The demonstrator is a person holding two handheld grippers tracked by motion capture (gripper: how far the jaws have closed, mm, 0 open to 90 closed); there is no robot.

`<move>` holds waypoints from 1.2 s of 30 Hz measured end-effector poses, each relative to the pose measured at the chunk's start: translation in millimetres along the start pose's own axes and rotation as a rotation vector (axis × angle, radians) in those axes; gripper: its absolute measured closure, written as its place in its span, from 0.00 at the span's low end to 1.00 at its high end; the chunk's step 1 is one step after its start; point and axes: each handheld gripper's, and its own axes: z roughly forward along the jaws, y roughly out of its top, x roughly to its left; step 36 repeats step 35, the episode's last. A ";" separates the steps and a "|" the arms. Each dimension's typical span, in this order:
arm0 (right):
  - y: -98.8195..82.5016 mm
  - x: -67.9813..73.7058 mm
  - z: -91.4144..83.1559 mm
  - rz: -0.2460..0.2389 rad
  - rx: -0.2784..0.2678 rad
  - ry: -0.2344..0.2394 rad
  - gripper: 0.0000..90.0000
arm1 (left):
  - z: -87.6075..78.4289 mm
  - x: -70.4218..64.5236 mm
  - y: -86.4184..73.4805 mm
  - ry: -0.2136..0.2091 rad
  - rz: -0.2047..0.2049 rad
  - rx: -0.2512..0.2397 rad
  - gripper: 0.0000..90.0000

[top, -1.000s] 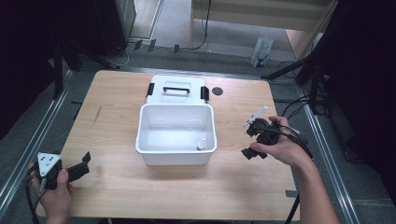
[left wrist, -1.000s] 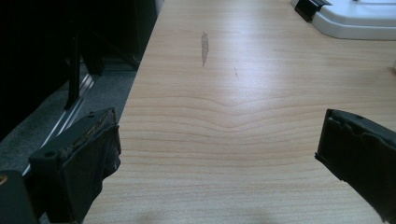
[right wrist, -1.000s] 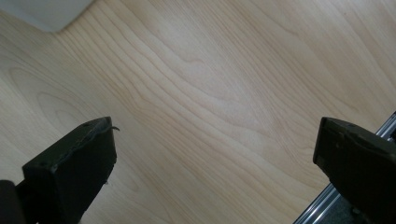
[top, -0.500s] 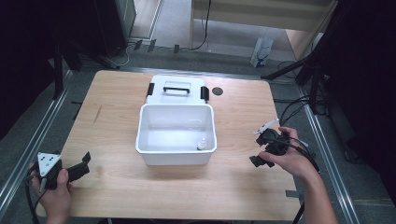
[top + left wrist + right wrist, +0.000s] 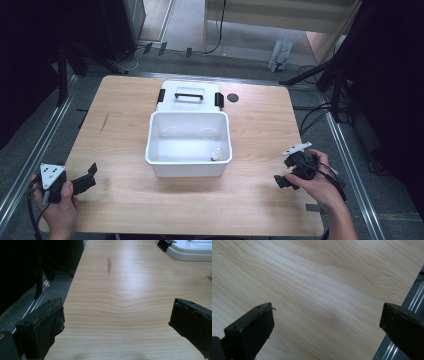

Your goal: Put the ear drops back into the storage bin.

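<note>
**At near table edge: both claws empty, box open, lid off**

At near-left corner of wooden table (image 5: 260,130), left gripper (image 5: 90,176) held low, spread wide, gripping nothing; same wide gap in left gripper view (image 5: 117,322), bare wood between. At near-right edge, right gripper (image 5: 284,171) also spread wide and empty, tipped down at bare tabletop in right gripper view (image 5: 327,325).

Mid-table: white storage box (image 5: 187,167), open top. Inside, at its near-right corner, small clear dropper bottle (image 5: 216,154), upright. Just beyond the box's far wall, touching or nearly so: white lid (image 5: 190,95) lying flat, black carry handle up, black latch at each end. Right of lid, small dark round disc (image 5: 232,97), apart.

Likely step in hand: fetch lid, close box. To do it well:
- Bring both grippers in from left and right, well above the box rim.
- Take lid by its two short ends near the latches, not by the handle alone; less tilt that way.
- Lift level, carry nearward, lower squarely onto rim.
- Mind the bottle: upright near the wall, easy to knock with a sagging lid edge.
- Press latches down only once the lid sits flush all round.
</note>
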 end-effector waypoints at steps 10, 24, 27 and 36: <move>-40.4 2.2 7.2 0.137 -0.167 -0.054 0.00 | 0.1 -0.1 0.0 0.002 0.004 -0.001 0.00; -88.8 15.8 24.1 0.368 -0.436 -0.150 0.00 | 0.1 -1.2 -0.2 -0.003 0.006 0.000 0.00; -95.3 12.1 22.3 0.430 -0.481 -0.143 0.05 | 0.4 -1.5 0.0 -0.003 0.008 0.003 0.00; -94.8 14.9 22.5 0.411 -0.469 -0.127 0.04 | 0.5 -1.7 0.1 -0.001 0.008 0.005 0.00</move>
